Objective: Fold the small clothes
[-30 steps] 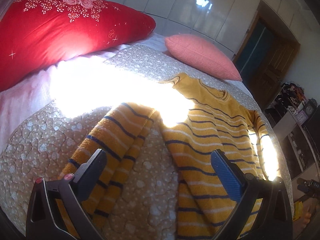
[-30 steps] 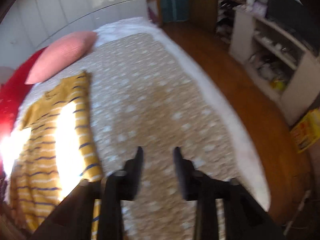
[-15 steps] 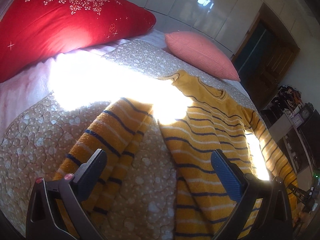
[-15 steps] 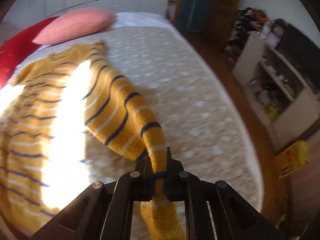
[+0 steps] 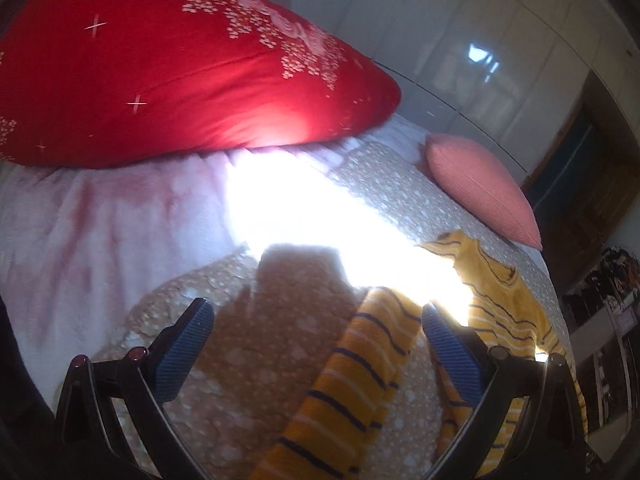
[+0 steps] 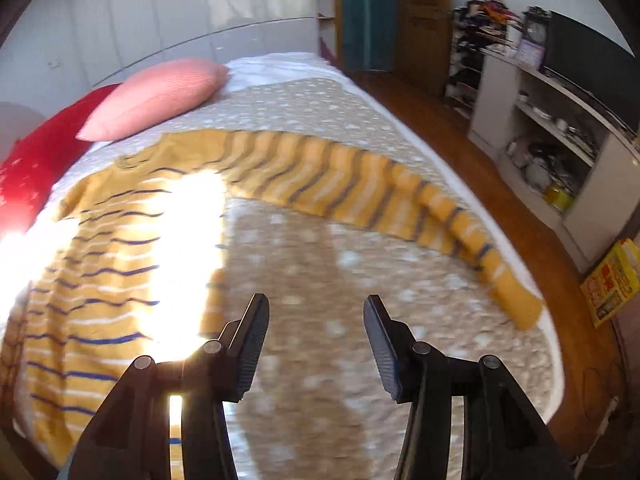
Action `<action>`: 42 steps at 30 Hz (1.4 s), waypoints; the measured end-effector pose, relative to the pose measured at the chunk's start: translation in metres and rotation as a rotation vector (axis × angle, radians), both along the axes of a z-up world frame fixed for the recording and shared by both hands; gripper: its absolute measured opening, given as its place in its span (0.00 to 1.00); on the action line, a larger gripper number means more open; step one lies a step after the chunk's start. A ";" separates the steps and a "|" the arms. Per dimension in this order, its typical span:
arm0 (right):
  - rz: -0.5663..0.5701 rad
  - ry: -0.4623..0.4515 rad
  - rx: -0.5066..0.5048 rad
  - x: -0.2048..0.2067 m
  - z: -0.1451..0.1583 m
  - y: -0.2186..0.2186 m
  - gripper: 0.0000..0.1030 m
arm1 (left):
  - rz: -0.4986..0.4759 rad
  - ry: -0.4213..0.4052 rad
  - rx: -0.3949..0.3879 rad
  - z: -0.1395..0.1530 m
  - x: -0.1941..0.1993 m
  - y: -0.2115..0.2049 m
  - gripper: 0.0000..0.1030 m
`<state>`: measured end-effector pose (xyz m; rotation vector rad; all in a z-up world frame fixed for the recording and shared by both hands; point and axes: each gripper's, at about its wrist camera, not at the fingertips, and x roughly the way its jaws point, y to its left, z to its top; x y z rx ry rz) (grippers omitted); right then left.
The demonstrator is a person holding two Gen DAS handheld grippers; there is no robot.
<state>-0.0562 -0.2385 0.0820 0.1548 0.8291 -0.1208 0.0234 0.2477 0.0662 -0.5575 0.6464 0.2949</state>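
Half second ago your right claw [image 6: 316, 344] pinched sleeve [image 6: 440, 208] of yellow striped sweater [image 6: 100, 248]; now its jaws opening, nothing between them, sleeve lies stretched ahead across bed [image 6: 320, 264], cuff near bed edge. Your left claw [image 5: 316, 352] stands wide open as before, but view swung toward red pillow [image 5: 180, 72]; other sleeve [image 5: 352, 380] lies under gap, closer to right finger, not pinched. Sun glare washes out sweater middle. Right view blurred. Pink pillow [image 6: 156, 96] far ahead.
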 end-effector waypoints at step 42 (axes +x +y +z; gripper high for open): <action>0.952 0.254 0.140 0.195 -0.074 0.590 0.24 | 0.543 -0.038 -0.076 -0.029 -0.115 0.169 1.00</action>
